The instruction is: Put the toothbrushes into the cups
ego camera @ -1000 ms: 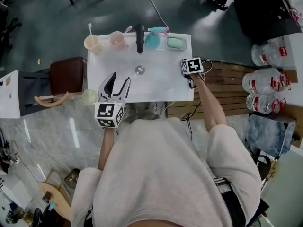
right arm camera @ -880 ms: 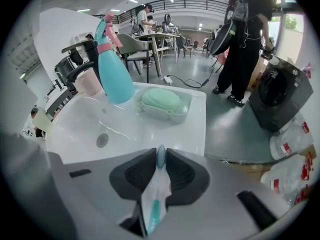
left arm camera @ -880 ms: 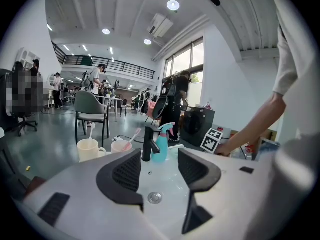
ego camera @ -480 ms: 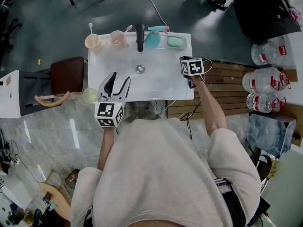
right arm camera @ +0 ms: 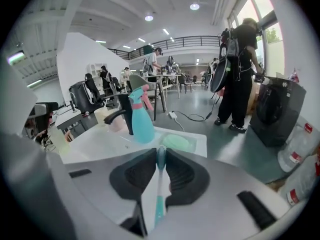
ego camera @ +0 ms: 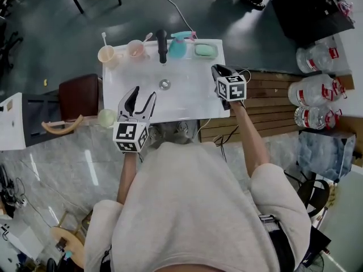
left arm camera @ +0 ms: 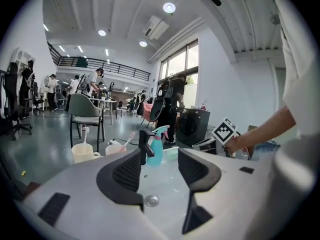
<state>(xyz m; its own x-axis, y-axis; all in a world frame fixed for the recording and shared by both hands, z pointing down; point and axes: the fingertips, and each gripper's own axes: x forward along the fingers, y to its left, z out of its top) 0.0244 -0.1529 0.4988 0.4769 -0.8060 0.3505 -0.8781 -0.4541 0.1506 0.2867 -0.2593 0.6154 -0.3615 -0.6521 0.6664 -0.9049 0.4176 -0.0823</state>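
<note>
Hall reads evenly bright. In the left gripper view I see round ceiling lamps (left arm camera: 169, 7) and a tall window (left arm camera: 179, 64) as the sources. Head view is sharp. Lamp streaks glare on the glossy floor (ego camera: 89, 164), the white sink (ego camera: 190, 98) is nearly washed out, and shadows are soft. Both gripper views bend hard toward the rim and have black corners. The left gripper (left arm camera: 160, 165) and right gripper (right arm camera: 160, 159) sit close to the lens and look soft.

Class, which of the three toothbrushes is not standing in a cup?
The teal-and-white toothbrush, clamped in the right gripper; the white toothbrush stands in the cream cup, the pink toothbrush in the pink cup.
</note>
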